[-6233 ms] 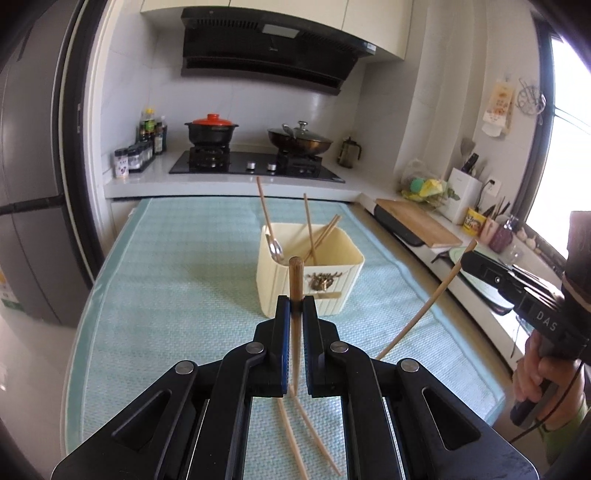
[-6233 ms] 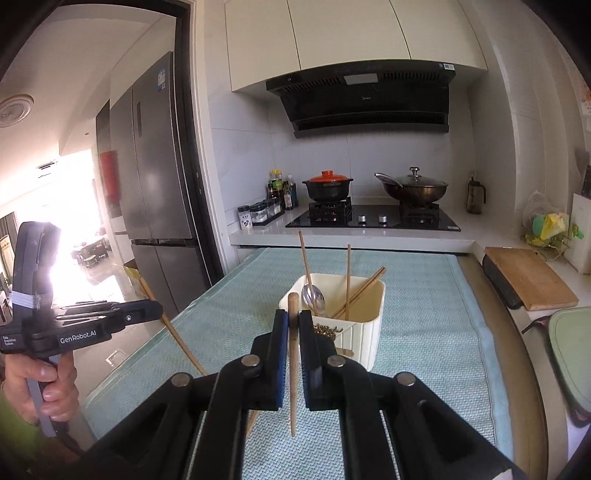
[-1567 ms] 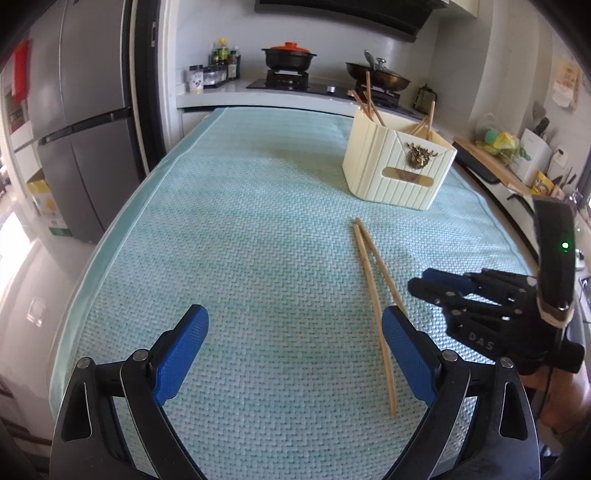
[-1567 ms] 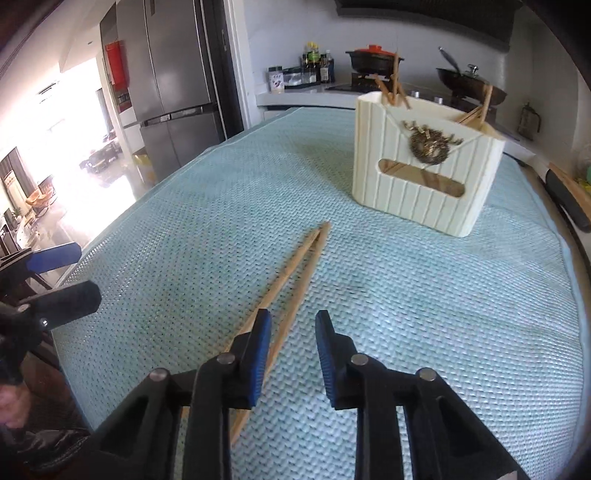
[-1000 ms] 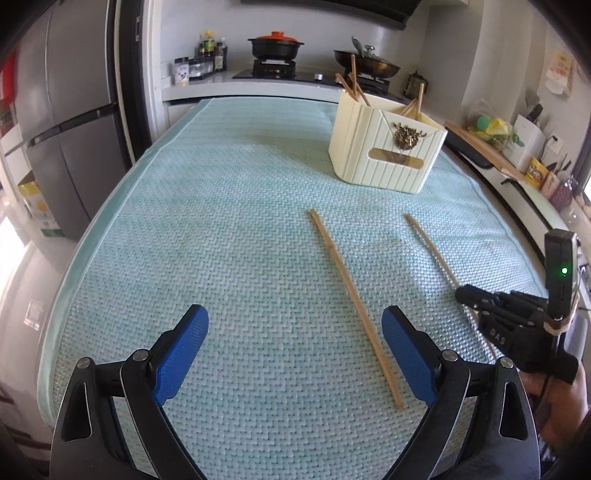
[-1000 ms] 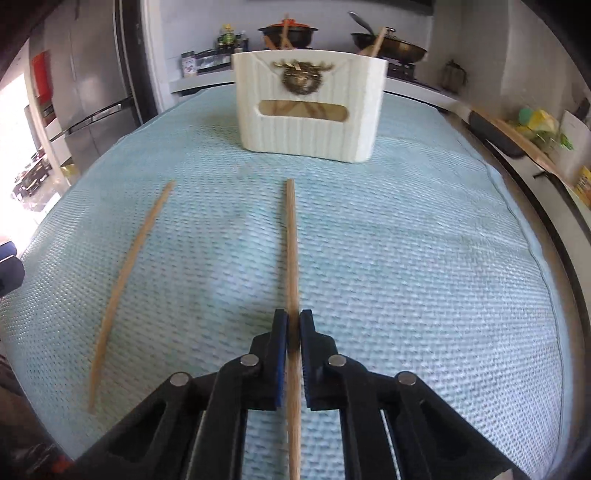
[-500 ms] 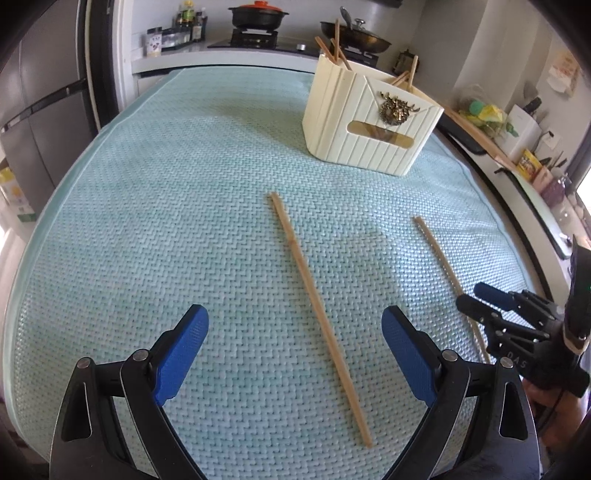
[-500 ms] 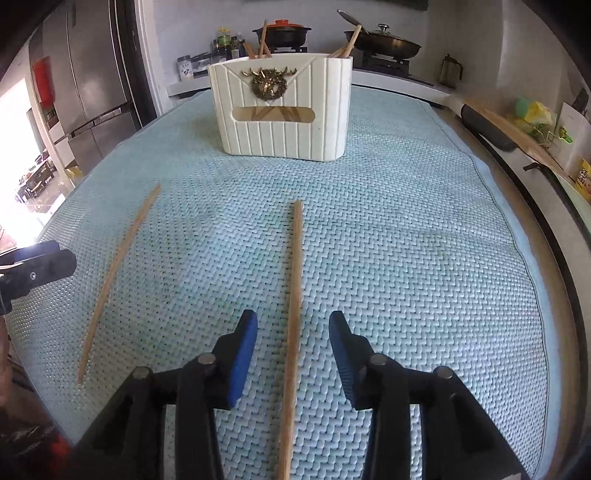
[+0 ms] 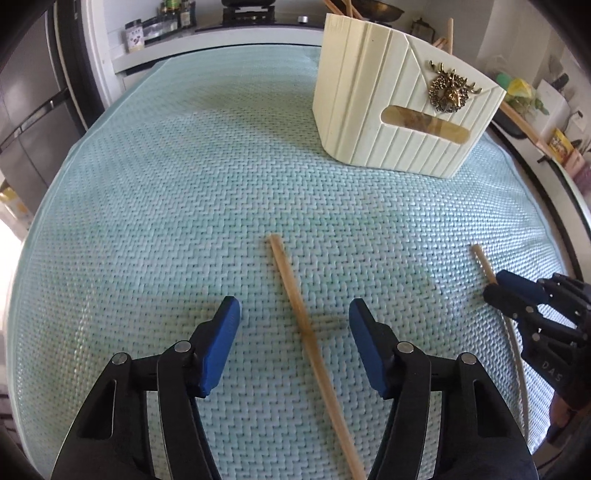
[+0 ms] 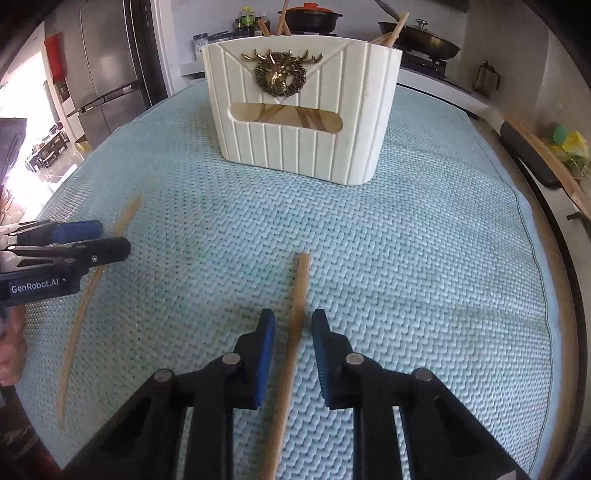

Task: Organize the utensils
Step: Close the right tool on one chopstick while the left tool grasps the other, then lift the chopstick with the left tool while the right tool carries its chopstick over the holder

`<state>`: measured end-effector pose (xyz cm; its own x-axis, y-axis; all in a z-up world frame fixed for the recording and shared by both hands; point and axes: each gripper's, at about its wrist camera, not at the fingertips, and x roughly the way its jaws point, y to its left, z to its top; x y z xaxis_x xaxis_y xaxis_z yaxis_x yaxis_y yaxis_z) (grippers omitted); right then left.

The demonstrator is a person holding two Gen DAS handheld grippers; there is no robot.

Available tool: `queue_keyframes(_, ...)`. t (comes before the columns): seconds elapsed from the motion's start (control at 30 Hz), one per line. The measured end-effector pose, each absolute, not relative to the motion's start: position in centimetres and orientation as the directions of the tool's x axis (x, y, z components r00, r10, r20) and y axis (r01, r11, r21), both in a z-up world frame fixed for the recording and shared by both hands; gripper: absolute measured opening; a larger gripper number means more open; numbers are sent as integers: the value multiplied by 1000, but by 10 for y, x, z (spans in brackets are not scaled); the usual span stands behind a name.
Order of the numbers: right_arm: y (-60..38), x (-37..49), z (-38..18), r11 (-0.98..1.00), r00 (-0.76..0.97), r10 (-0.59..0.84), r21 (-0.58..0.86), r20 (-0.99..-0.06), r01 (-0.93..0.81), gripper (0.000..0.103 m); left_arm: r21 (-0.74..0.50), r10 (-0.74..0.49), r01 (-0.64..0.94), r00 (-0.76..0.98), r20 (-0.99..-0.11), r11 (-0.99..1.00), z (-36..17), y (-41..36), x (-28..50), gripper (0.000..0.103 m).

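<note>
Two wooden chopsticks lie apart on the teal woven mat point(image 9: 184, 192). One chopstick point(image 9: 295, 295) runs between the jaws of my left gripper point(image 9: 293, 314), which are closing, with a clear gap on each side of the stick. The other chopstick point(image 10: 297, 306) lies between the jaws of my right gripper point(image 10: 293, 325); they are closing too, and the pads stand just off the wood. The cream utensil holder point(image 10: 303, 110), with a brass deer badge and several chopsticks in it, stands further back on the mat point(image 10: 424, 258).
The right gripper point(image 9: 517, 295) shows at the right in the left wrist view, over its chopstick point(image 9: 482, 262). The left gripper point(image 10: 74, 236) shows at the left in the right wrist view. A stove with pots point(image 10: 314, 14), a fridge point(image 10: 110, 74) and a cutting board point(image 10: 546, 162) surround the table.
Both grippers have moved forward and down over their chopsticks. The left jaws have narrowed from wide open. The right jaws let go of their chopstick, opened wider, then narrowed again.
</note>
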<state>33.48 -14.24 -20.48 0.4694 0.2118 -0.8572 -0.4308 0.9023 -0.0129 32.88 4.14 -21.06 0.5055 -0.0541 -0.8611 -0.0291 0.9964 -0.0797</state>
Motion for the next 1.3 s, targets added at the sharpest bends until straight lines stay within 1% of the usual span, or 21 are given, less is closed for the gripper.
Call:
queue_keyframes(0.03,-141,341,-205,899,464,216,-10,-859,-438,20,-74,-52,-25,503,-863,997,-210,40,332,59)
queue_keyframes(0.07,-140,346,-205,897,459,220,-6,-861,-441,18,-72,-53,-19,502,-863,997,-210,39,334,51)
queue_keyframes(0.1,-139,352,-205,897,456,220,-5,-862,-442,10,-69,-50,-20,500,-864,997,-210,39,336,46)
queue_keyframes(0.13,-140,357,-205,896,453,220,-5,-864,-444,8,-74,-54,-20,500,-865,997,-210,38,339,41)
queue_keyframes(0.27,-141,371,-205,896,445,237,18,-863,-444,7,-88,-61,-29,510,-858,996,-209,40,344,19)
queue_keyframes(0.3,-142,374,-205,897,444,248,32,-861,-440,7,-97,-69,-27,511,-857,995,-210,39,346,10)
queue_keyframes(0.4,-151,380,-203,900,444,300,97,-844,-424,7,-136,-101,-29,517,-850,990,-209,41,346,6)
queue_keyframes(0.5,-161,379,-188,899,471,354,154,-808,-411,7,-158,-119,-24,543,-831,987,-198,43,343,5)
queue_keyframes(0.63,-172,369,-151,886,529,412,192,-742,-422,7,-201,-153,-9,616,-772,980,-163,50,330,5)
queue_keyframes(0.8,-180,351,-98,861,586,484,233,-650,-452,7,-220,-183,38,702,-688,975,-110,51,306,5)
queue_keyframes(1.0,-179,316,-53,841,638,523,222,-565,-493,7,-226,-211,88,765,-608,970,-67,54,288,5)
queue_keyframes(1.3,-181,277,-18,850,729,510,137,-457,-509,7,-255,-247,129,823,-512,958,-32,62,270,4)
